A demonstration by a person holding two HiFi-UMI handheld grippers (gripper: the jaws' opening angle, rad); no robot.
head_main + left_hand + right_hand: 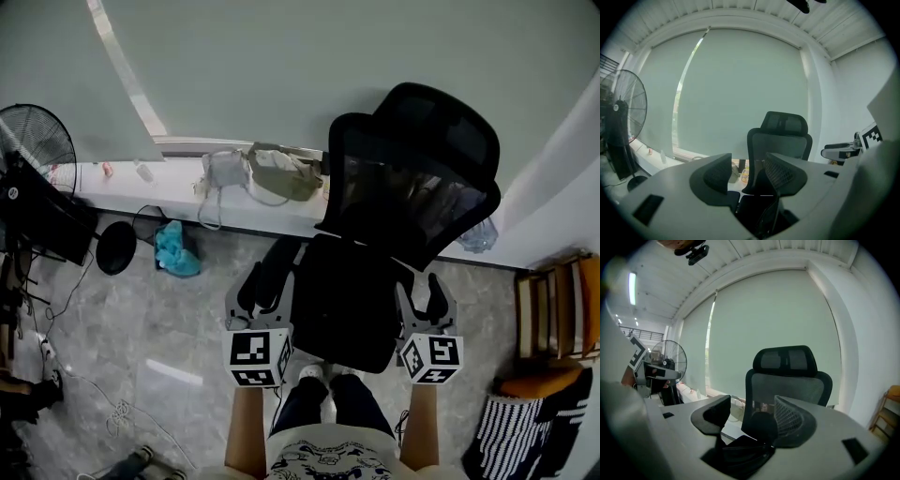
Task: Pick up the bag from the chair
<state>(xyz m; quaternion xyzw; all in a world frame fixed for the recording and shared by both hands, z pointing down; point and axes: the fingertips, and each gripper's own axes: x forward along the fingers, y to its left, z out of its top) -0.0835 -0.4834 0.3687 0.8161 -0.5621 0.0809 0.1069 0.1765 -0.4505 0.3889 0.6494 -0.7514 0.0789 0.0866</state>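
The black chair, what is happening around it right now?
A person stands facing the black office chair, holding a gripper in each hand. The left gripper and the right gripper are near the front of the seat, one at each side, fingers apart and gripping nothing. The seat is very dark, so I cannot make out a bag on it.

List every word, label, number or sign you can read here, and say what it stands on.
No words or numbers can be read anywhere.
The left cube on the left gripper: black-and-white square markers, no letters.
The right cube on the right gripper: the same kind of markers.
The fan: hub badge too small to read.
The shirt: print blurred, unreadable.
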